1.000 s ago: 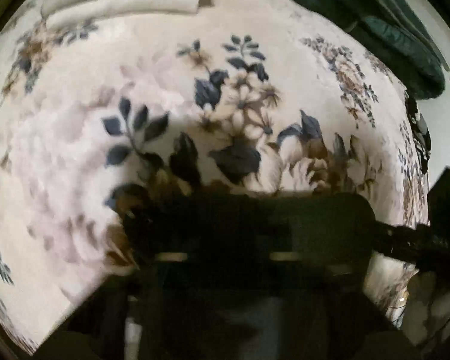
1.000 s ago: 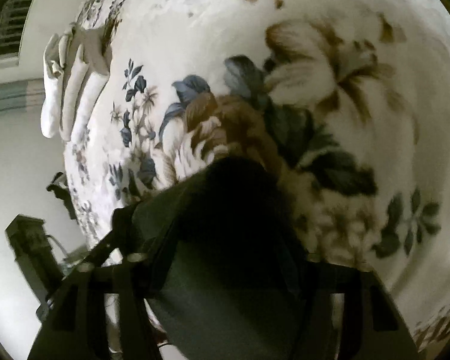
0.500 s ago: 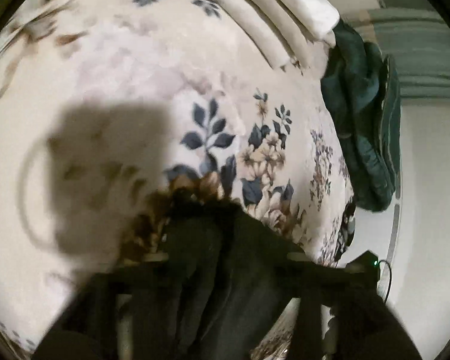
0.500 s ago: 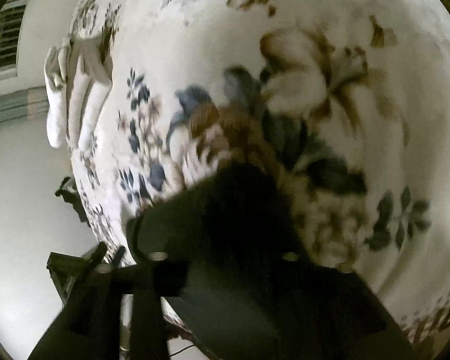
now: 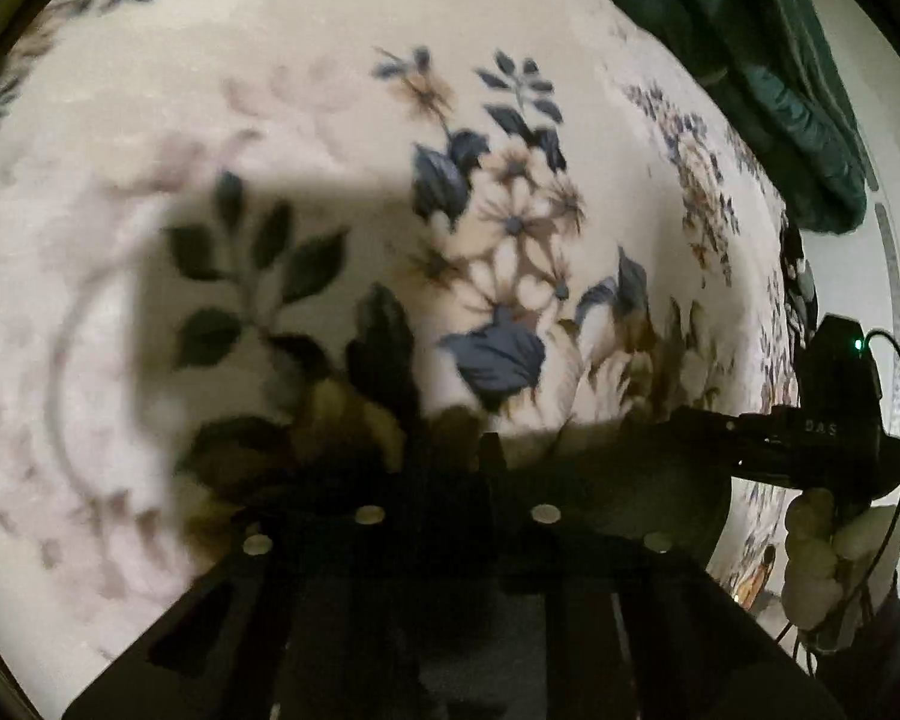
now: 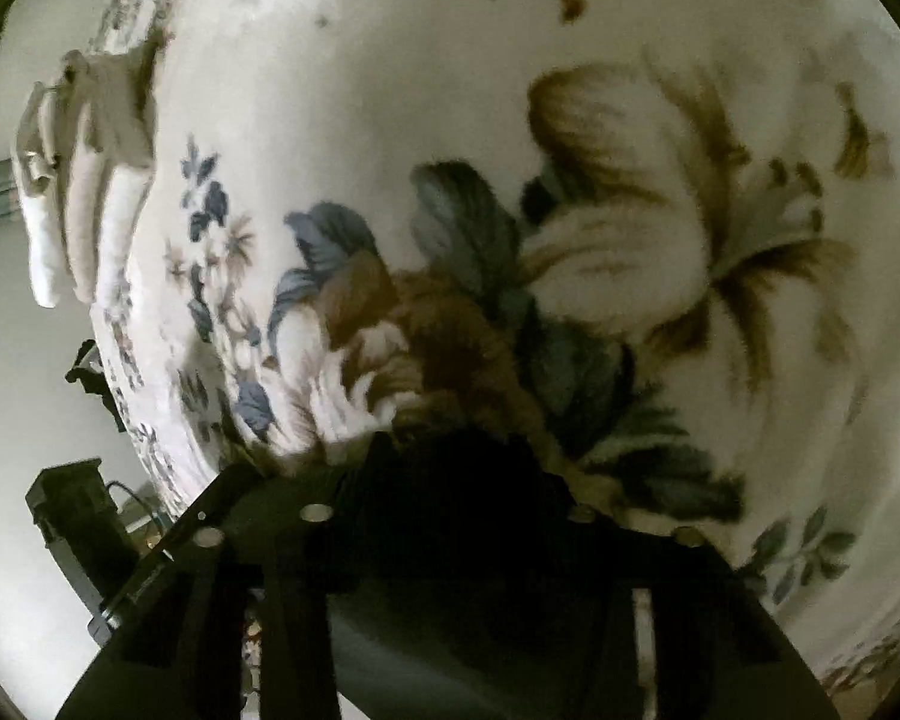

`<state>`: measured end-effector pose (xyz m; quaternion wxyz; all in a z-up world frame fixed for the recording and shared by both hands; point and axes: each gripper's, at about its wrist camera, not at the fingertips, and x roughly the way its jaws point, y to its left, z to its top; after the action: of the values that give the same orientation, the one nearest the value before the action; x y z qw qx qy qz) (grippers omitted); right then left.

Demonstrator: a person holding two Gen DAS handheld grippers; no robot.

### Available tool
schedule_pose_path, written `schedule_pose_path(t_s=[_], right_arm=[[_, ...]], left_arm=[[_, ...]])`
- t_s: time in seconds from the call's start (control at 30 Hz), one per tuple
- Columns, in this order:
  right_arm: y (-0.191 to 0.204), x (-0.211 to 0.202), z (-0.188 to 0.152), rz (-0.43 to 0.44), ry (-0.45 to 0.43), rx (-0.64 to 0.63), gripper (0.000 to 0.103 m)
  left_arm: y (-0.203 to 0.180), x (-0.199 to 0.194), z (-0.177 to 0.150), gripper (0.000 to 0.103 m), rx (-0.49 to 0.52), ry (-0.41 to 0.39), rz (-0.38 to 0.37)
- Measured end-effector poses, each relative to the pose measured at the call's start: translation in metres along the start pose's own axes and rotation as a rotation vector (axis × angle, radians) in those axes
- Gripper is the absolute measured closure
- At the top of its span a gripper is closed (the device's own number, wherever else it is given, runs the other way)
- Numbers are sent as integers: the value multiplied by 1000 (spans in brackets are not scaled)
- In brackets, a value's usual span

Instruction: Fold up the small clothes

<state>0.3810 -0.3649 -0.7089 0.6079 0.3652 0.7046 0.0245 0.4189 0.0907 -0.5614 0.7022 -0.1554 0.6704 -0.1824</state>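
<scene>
Surface: floral bedspread [image 5: 306, 120], cream with blue and brown blooms; the work lies on a bed, not a bench.
Task item: one dark garment [image 5: 618, 480], low in both views, at my fingertips.
Left claw [image 5: 450, 474]: fingers drawn close together on a bunch of dark cloth; I judge it clamped on the garment, though shadow blurs the tips.
Right claw [image 6: 450, 468]: dark cloth fills the gap between its fingers; I judge it gripped as well.
Key relation: the garment spans from my left claw toward my right; in the left view the cloth runs rightward to the right-hand tool. Long axis: across, claw to claw.
Nearer hand: neither; each holds an end.
Bystanders: folded pale linens [image 6: 90, 192] at the far edge; a green garment [image 5: 780, 90] well apart.
Next move, judged: carry both ends forward together and lay the cloth over itself.
Risk: uneven travel skews the fold.
</scene>
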Motion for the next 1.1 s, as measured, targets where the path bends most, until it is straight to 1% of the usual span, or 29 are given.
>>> schedule_pose_path(t_s=[0.13,0.17,0.23,0.27,0.3,0.33,0.37,0.43,0.47,0.5,0.53,0.57,0.6,0.63,0.67,0.7,0.73,0.77,0.8,0.83,0.87,0.9,0.97,1.03,1.07,1.1], right_arm=[[-3,-15,-13,43,-64,37,77],[-5,-17,-15,54,-76,52,78],[-10,-21,-17,73,-84,75,78],[-15,-23,-18,60,-98,88,78],[-18,-23,-18,60,-99,91,78],[-23,-21,-17,79,-88,100,78],[-23,-20,-17,83,-79,95,78],[-16,-20,-13,64,-64,51,75],[-13,-19,-12,53,-54,34,72],[-10,-19,-11,42,-41,13,70],[-7,-19,-10,31,-32,-5,70],[-4,-20,-9,15,-28,-22,68],[-2,-21,-10,4,-27,-38,67],[1,-21,-11,-8,-21,-56,65],[4,-19,-12,-14,-15,-63,60],[6,-17,-12,-17,-5,-70,57],[7,-16,-13,-19,1,-73,52],[8,-13,-13,-26,7,-78,51],[9,-11,-13,-34,9,-82,51],[10,-9,-13,-38,8,-84,51],[11,-8,-13,-41,9,-84,50],[12,-8,-13,-44,8,-87,50],[12,-6,-13,-50,1,-91,48],[11,-5,-13,-52,0,-87,46],[10,-4,-14,-50,-2,-84,46],[9,-4,-14,-46,0,-78,46]], left_arm=[[23,-14,-15,93,-93,-57,-48],[32,-15,-20,94,-141,-66,-79],[51,-19,-27,100,-230,-86,-128],[61,-22,-31,102,-288,-109,-129],[81,-26,-38,102,-359,-126,-162],[92,-29,-42,102,-390,-135,-179],[99,-32,-46,102,-404,-146,-201],[104,-38,-50,101,-394,-132,-204],[103,-39,-49,96,-383,-120,-192],[100,-43,-50,87,-364,-110,-156],[95,-47,-52,83,-330,-106,-94],[92,-54,-59,74,-294,-108,-17],[89,-57,-66,68,-281,-109,12],[88,-57,-75,65,-272,-105,55],[90,-55,-85,54,-272,-95,85],[96,-49,-95,44,-276,-76,118],[104,-39,-103,44,-284,-56,150],[110,-30,-107,44,-296,-48,150],[116,-21,-110,39,-302,-63,137],[118,-19,-110,30,-304,-90,113],[119,-17,-108,0,-315,-114,52],[120,-14,-105,0,-340,-138,-4],[121,-10,-101,0,-399,-145,27],[120,-9,-102,0,-462,-180,67],[119,-7,-101,0,-486,-181,85],[117,-6,-98,0,-496,-166,101]])
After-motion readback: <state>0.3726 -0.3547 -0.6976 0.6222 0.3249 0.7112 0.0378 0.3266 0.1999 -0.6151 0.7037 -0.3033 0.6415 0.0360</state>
